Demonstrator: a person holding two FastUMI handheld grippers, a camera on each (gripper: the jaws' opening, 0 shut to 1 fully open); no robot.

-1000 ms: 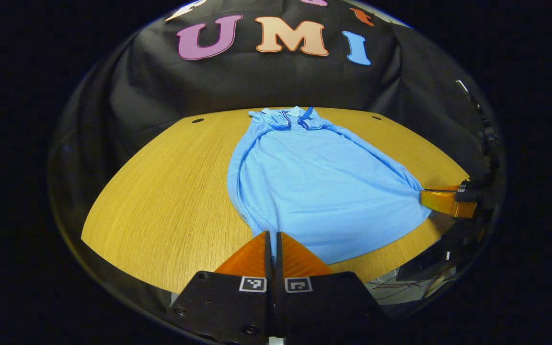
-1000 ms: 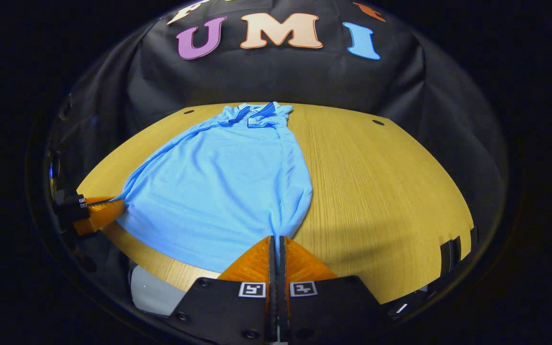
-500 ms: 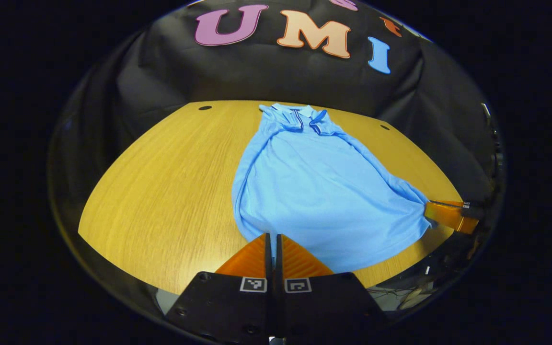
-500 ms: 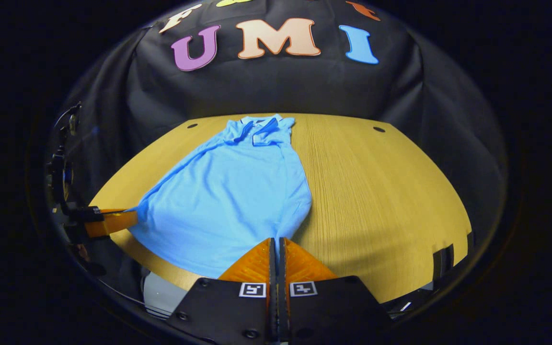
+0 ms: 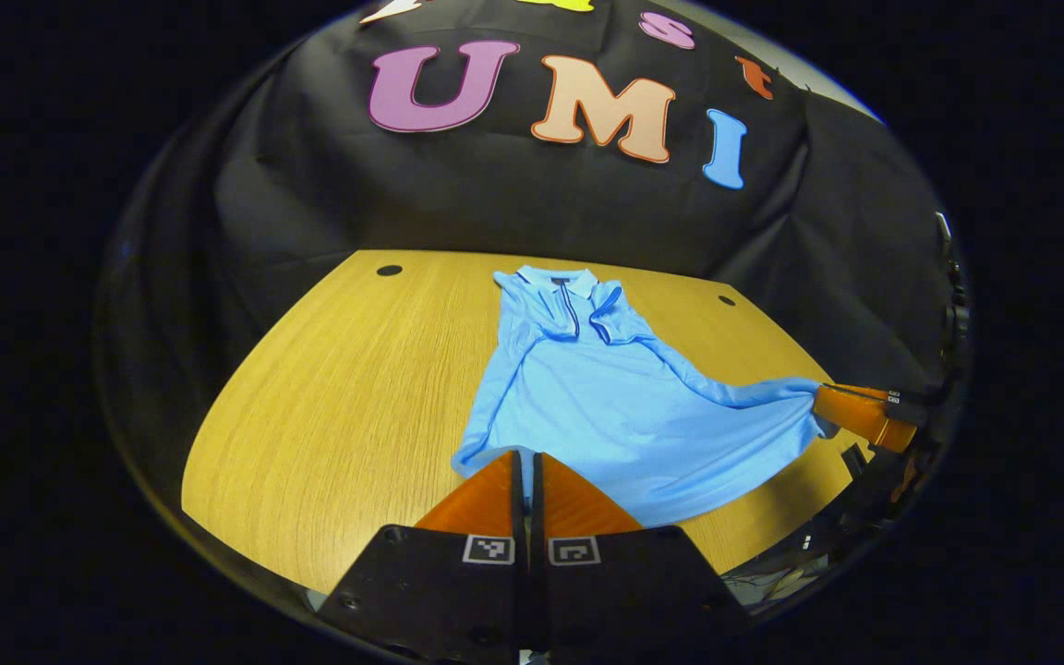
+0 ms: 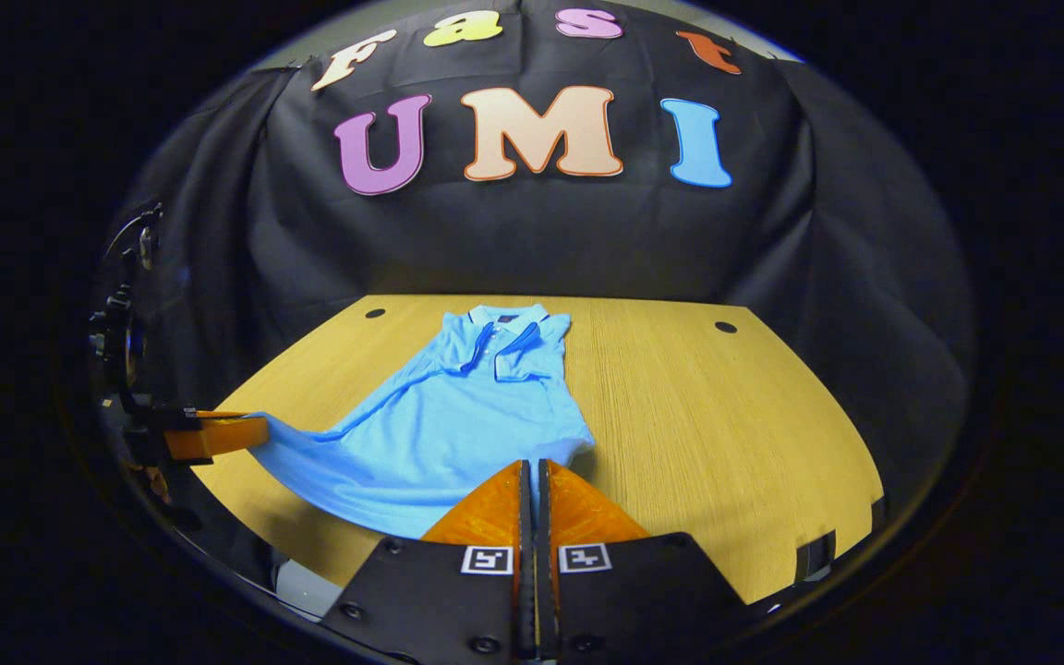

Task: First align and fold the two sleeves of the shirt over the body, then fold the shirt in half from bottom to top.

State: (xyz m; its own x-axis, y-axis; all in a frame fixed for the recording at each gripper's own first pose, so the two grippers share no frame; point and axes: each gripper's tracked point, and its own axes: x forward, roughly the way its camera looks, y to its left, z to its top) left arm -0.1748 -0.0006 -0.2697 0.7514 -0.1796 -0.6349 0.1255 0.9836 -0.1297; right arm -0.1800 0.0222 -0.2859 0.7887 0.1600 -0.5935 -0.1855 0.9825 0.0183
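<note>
Since a second ago we have lifted both hem corners, so the shirt (image 5: pixel 615 406) hangs slack off the table (image 5: pixel 329 416) at its near end, collar still lying flat at the far end. Our left gripper (image 5: pixel 523 462) and right gripper (image 6: pixel 533 473) are each pinched tight on a hem corner. To fold well, we should carry both corners toward the collar level and together, keeping the hem taut between them, and set it down square.
</note>
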